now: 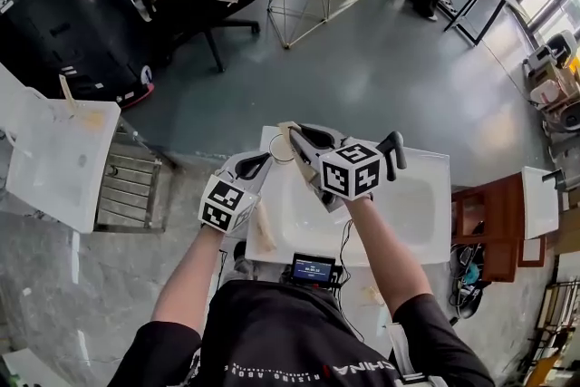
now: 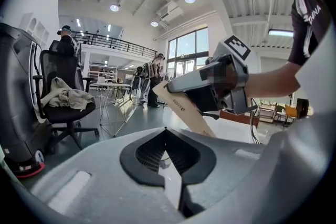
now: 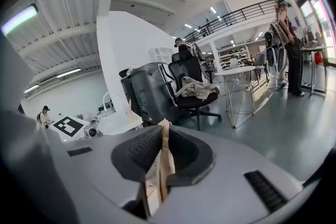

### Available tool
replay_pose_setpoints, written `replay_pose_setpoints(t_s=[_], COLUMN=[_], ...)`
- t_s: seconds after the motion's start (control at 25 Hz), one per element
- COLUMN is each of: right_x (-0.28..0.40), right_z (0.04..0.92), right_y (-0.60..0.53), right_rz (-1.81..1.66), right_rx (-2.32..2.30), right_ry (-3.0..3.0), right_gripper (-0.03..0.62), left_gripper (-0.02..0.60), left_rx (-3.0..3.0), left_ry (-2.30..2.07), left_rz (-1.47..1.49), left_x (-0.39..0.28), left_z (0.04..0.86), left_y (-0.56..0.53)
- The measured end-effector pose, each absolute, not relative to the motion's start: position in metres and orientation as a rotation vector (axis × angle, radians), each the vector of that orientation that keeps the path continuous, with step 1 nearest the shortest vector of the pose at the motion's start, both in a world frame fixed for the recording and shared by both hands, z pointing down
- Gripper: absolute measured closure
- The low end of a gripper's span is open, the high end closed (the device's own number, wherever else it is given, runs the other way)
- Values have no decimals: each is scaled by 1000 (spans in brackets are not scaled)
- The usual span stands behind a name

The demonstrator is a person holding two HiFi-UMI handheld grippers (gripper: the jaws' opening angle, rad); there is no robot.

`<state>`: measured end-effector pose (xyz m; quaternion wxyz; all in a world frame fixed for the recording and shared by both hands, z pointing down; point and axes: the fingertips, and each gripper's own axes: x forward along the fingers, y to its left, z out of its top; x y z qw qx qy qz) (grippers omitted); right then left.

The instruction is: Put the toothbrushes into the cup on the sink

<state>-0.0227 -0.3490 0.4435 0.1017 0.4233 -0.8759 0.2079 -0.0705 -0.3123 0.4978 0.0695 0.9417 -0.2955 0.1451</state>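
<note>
Midway | right fingers (image 3: 140,153) clamped on boxed toothbrush (image 3: 164,162) over sink (image 1: 421,217) | left fingers (image 2: 148,153) pinched together, seemingly empty | drop-in not yet done

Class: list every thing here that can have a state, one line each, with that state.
Left gripper: shut on a pale toothbrush pack.
Right gripper: shut on a tan toothbrush pack, above the sink.
Cup: upright at the sink's far rim, beside the tan pack's tip.
Office chair: cloth draped over its seat.
</note>
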Motion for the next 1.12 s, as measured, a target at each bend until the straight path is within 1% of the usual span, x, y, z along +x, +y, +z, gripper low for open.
replay_pose_setpoints(t_s=[0.52,0.84,1.12], right_x=[-52,-67,-65], right_z=[411,425,439], right_y=[-421,-442,-448], right_rz=[533,547,592], right_rx=[1237,1207,1201], right_ry=[-2691,-2707,-2719], right_gripper=[542,542,542], left_gripper=[574,575,575], left_rx=[2847,2821,2800], left_ry=[-964,-992,-989], left_rz=[408,391,410], left_x=[-85,-91,-90], left_z=[474,475,486], left_y=[-366,-392,-398])
